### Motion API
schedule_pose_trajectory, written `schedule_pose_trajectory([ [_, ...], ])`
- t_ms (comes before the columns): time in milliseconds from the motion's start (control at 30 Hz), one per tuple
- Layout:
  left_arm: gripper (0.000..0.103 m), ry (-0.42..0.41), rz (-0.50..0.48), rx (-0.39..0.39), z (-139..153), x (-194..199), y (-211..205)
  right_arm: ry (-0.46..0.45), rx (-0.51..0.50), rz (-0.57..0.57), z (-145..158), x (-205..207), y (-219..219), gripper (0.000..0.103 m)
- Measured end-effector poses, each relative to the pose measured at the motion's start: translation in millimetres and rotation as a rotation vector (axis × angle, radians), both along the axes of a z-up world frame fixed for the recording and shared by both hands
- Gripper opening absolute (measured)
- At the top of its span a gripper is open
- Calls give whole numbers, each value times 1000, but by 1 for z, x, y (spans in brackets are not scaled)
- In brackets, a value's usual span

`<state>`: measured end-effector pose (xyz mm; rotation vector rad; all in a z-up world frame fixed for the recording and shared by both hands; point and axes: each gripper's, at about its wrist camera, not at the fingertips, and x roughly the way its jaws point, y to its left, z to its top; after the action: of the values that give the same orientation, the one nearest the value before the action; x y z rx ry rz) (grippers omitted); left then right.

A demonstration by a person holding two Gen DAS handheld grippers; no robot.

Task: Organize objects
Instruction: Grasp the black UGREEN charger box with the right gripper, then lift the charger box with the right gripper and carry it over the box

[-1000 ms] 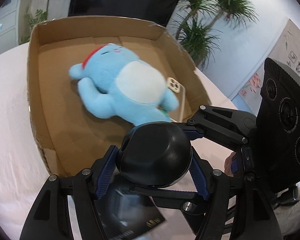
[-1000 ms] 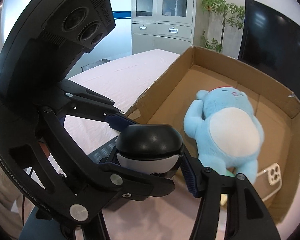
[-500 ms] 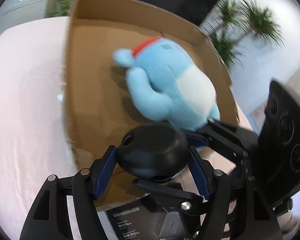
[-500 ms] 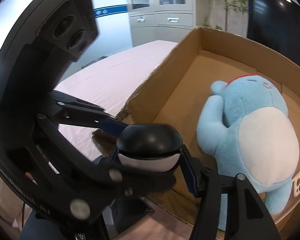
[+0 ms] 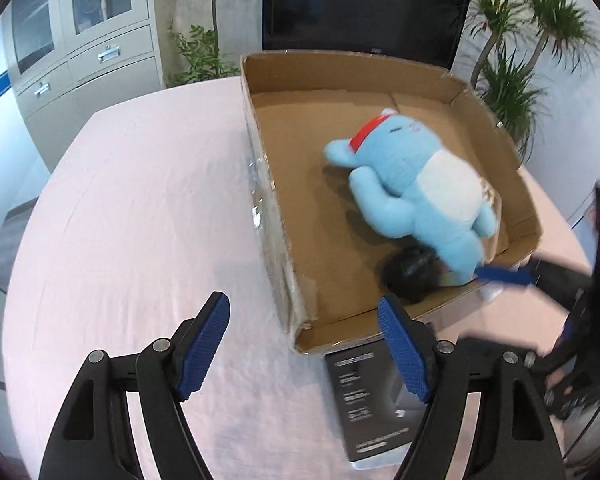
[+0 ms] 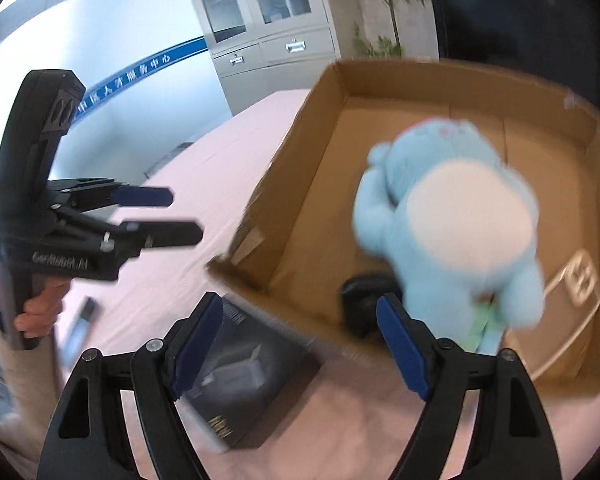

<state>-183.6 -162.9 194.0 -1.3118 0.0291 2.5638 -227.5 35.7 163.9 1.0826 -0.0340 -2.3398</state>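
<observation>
Pink-clothed table (image 5: 140, 208) carries everything. Shallow cardboard box (image 5: 516, 160) sits toward its far right side, open on top. Blue plush toy (image 5: 416, 188) lies on its back across the box floor, white belly up, red band on its head. A phone in a clear case (image 6: 580, 280) lies partly under the plush, against the right wall. Black box with white lettering (image 5: 364, 392) rests on the cloth just outside the cardboard's near edge.

Black dome-shaped object (image 5: 410, 272) sits on the box floor in the near corner, touching the plush's foot; no pads on it.

Left gripper (image 5: 304, 344) hangs over the cloth near the box corner; jaws have just been opening, nothing between them. Right gripper (image 6: 300, 344) also spread wide, just opened, empty, reaching over the near wall beside the dome.
</observation>
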Motion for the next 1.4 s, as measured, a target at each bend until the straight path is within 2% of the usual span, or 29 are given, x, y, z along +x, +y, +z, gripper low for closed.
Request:
schedule_pose_trajectory([
  [33, 79, 2, -2, 42, -2, 3, -4, -36, -32, 0, -3, 3, 2, 79],
  [100, 80, -49, -30, 149, -17, 8, -7, -104, -82, 4, -10, 6, 5, 79],
  [200, 80, -115, 6, 235, -47, 26, -23, -176, -122, -4, -23, 2, 7, 79],
  [267, 80, -158, 26, 320, -67, 35, -34, -222, -163, -10, -36, 2, 6, 79],
  [367, 80, -236, -2, 426, -95, 44, -32, -312, -248, -35, -60, -4, 9, 79],
  [400, 79, -253, -9, 419, -101, 47, -26, -340, -276, -43, -68, -1, 12, 79],
  [433, 74, -259, -18, 379, -106, 50, -17, -375, -309, -39, -77, -2, 12, 77],
  [467, 70, -255, -27, 350, -110, 53, -8, -412, -341, -32, -86, -3, 11, 67],
  [500, 67, -242, -21, 377, -110, 55, -7, -435, -340, -34, -93, -1, 10, 59],
  [533, 62, -253, -28, 405, -111, 58, -5, -433, -356, -43, -95, 6, 13, 56],
  [600, 61, -246, -31, 387, -109, 63, 3, -458, -408, -43, -100, 8, 23, 54],
  [767, 61, -199, -34, 303, -96, 83, 28, -442, -409, -26, -99, 19, 32, 54],
  [1100, 61, -129, -102, 248, -59, 107, 71, -336, -412, -28, -68, 59, 74, 54],
  [1400, 60, -78, -156, 214, -32, 116, 106, -265, -421, -67, -44, 72, 107, 54],
])
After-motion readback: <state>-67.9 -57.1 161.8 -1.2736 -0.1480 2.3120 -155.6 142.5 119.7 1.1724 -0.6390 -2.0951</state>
